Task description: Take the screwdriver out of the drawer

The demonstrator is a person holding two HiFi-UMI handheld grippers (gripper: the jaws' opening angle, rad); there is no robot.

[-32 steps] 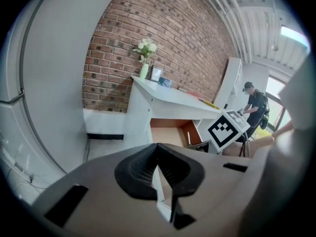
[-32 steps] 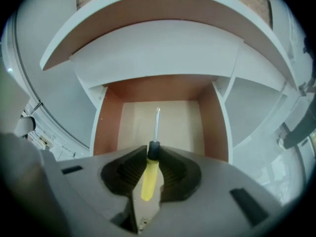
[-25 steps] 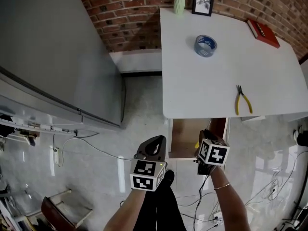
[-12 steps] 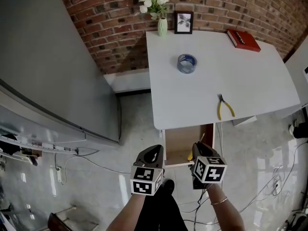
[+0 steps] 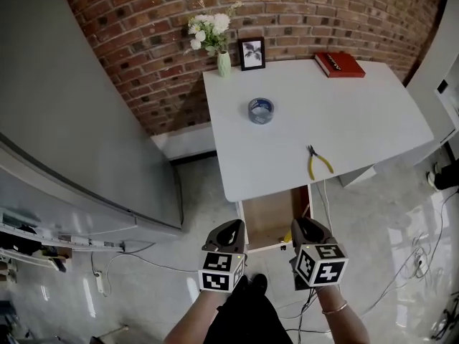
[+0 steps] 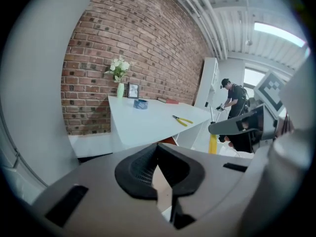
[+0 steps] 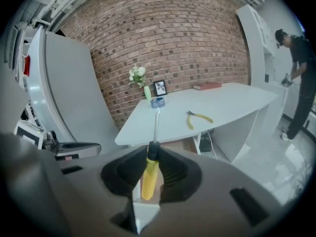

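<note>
One screwdriver (image 7: 147,179) gripped by right tool (image 7: 150,149); head view hides grip.

My screwdriver (image 7: 148,174) has a yellow handle with a black collar and a silvery shaft (the same yellow as the grips of the pliers (image 5: 318,162)). The table (image 5: 358,113) is white against a red brick wall (image 5: 301,13), bearing a red book (image 5: 339,64) and a blue tape roll (image 5: 260,110). My left gripper (image 5: 228,229) and right gripper (image 5: 307,228) wear black-and-white square markers.
</note>
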